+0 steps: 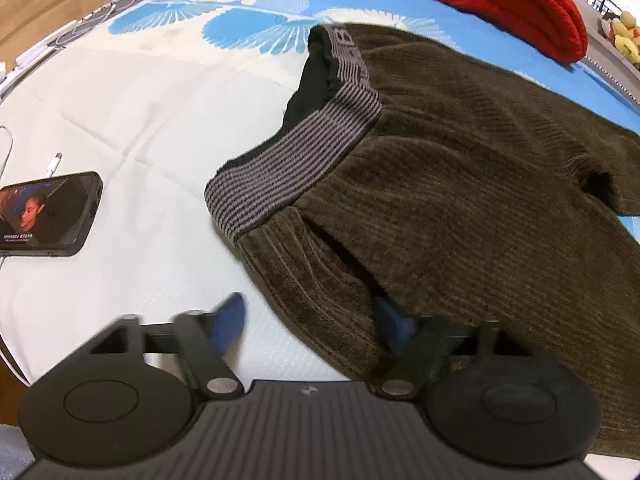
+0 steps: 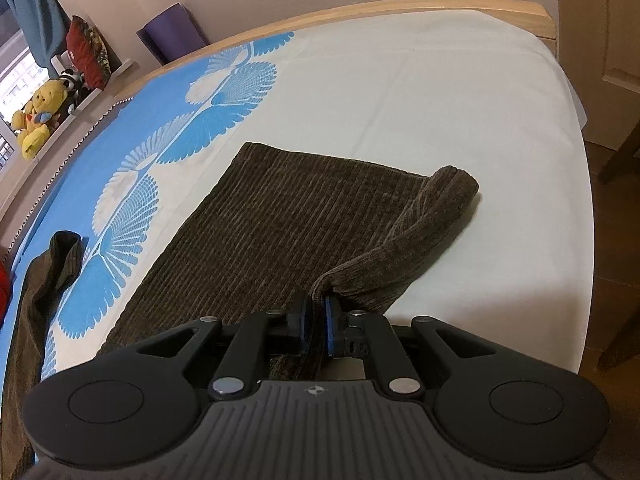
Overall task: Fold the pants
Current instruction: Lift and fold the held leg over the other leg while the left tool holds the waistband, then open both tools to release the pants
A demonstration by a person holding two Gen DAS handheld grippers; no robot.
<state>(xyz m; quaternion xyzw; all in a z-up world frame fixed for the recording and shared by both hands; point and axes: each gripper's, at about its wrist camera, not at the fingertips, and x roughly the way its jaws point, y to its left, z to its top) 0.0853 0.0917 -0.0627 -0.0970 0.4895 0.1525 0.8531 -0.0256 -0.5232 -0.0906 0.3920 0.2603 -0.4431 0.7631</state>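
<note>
Dark olive corduroy pants (image 1: 460, 180) lie flat on the bed, their striped grey waistband (image 1: 292, 172) turned toward the left. My left gripper (image 1: 310, 324) hovers at the near corner below the waistband, jaws wide apart and open; the left finger (image 1: 230, 320) is over bare sheet, while the right finger (image 1: 390, 328) sits against the fabric edge. In the right wrist view the pants (image 2: 280, 232) stretch away as a leg whose end (image 2: 448, 188) is curled over. My right gripper (image 2: 318, 326) is shut on a raised fold of that leg.
A phone (image 1: 48, 216) with a lit screen and a cable (image 1: 54, 162) lie on the white-and-blue bedsheet (image 1: 140, 120) at left. A red garment (image 1: 500, 0) sits at the far right. Plush toys (image 2: 36, 120) line a windowsill. The wooden bed frame (image 2: 400, 8) bounds the far side.
</note>
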